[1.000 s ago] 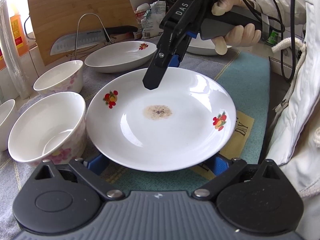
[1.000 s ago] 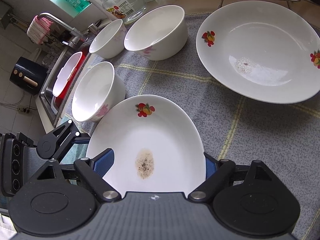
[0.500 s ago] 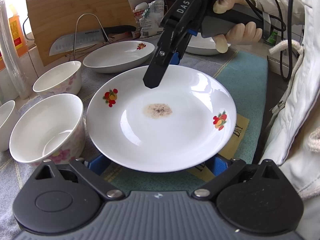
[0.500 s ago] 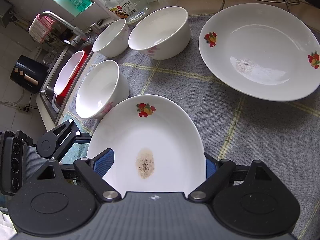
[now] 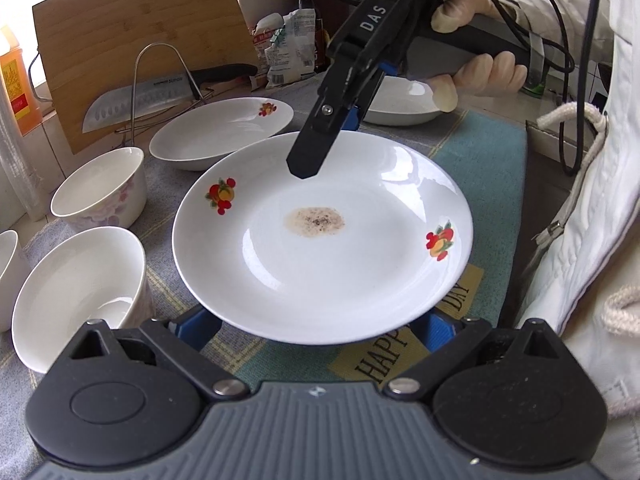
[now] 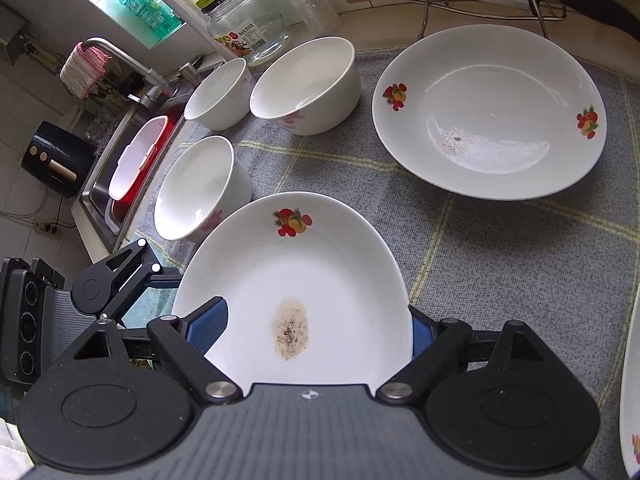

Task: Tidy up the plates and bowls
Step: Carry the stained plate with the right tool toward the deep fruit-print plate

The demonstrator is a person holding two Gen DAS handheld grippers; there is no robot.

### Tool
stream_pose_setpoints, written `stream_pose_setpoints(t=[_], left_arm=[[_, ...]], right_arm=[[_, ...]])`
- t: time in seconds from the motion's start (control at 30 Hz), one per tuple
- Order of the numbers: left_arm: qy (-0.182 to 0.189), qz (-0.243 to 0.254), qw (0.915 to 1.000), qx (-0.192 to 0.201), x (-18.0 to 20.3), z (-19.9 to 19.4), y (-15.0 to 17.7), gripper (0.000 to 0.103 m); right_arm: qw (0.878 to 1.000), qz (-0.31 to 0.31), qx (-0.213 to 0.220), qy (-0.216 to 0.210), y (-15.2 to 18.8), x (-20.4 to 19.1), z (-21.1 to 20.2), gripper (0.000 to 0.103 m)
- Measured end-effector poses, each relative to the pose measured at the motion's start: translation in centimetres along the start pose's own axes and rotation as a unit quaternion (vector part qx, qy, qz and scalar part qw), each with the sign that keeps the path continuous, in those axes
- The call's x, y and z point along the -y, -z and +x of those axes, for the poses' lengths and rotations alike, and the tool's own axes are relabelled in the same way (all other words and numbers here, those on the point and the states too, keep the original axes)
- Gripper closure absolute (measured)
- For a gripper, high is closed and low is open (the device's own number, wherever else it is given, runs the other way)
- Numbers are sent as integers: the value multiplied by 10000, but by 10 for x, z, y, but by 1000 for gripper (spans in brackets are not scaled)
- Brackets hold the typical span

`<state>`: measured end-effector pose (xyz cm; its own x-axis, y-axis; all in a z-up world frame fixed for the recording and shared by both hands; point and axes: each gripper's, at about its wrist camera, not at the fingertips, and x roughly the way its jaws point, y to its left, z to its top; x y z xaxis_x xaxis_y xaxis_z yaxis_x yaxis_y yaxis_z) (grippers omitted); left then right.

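- Far left on my left wrist view: three white bowls [image 5: 80, 296] stand on the grey checked cloth [image 5: 168, 176] that covers the tabletop. The nearest one is just beside the stained plate's left rim.
- Behind them a bamboo cutting board [image 5: 140, 40] leans upright, and a knife [image 5: 140, 98] rests in a wire stand in front of it.
- Left gripper [image 5: 316, 332]: its blue fingers [image 5: 196, 328] stand wide apart and clamp nothing. The near rim of the stained plate lies over them. I cannot tell whether it touches them.
- Centre: the stained plate [image 5: 320, 272] is white with two fruit prints and a brown speckled patch [image 5: 316, 222] in its well. It sits level above the cloth, between my two grippers.
- Just behind it a second plate [image 5: 220, 136] lies flat on the cloth. A third plate [image 5: 400, 100] shows partly behind the right gripper.
- Right gripper [image 6: 314, 324]: its fingers are clamped on the stained plate's far rim, one over the top face and the other under the edge.
- Right: a gloved hand [image 5: 480, 68] grips that gripper's handle, with cables trailing off it.
- Far right edge: a white jacket [image 5: 580, 240] with a cord.
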<state>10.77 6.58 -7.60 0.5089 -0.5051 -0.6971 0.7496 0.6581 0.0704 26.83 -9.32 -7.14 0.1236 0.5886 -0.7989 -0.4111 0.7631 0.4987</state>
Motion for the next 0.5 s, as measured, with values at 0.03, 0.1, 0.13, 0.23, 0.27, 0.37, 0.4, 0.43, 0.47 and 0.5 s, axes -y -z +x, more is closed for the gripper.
stream_pose_setpoints(t=[0.03, 0.1, 0.13, 0.23, 0.27, 0.37, 0.4, 0.43, 0.47, 0.5], left_arm=[[4, 31, 10000, -2, 1, 1, -2, 4], [15, 79, 10000, -5, 3, 3, -7, 4], [26, 93, 10000, -5, 4, 5, -9, 4], [49, 142, 9999, 4, 6, 9, -18, 4], [61, 150, 9999, 4, 7, 10, -20, 4], [93, 210, 9997, 6, 7, 15, -27, 4], [106, 238, 9997, 1, 8, 17, -30, 4], [111, 266, 9996, 3, 8, 19, -32, 4], [118, 293, 9995, 5, 9, 21, -34, 4], [132, 308, 9994, 5, 9, 24, -37, 4]], right_arm=[[10000, 5, 24, 6, 1, 1, -2, 10], [10000, 27, 72, 22, 2, 4, -8, 10], [9999, 23, 96, 37, 3, 5, -10, 10], [9998, 46, 172, 49, 4, 10, -18, 10], [9998, 59, 196, 53, 5, 12, -20, 10], [9996, 67, 252, 100, 6, 17, -28, 10], [9995, 75, 274, 111, 7, 19, -30, 10], [9995, 85, 295, 116, 8, 21, -33, 10], [9993, 107, 321, 124, 9, 24, -36, 10], [9992, 125, 344, 131, 10, 26, -39, 10]])
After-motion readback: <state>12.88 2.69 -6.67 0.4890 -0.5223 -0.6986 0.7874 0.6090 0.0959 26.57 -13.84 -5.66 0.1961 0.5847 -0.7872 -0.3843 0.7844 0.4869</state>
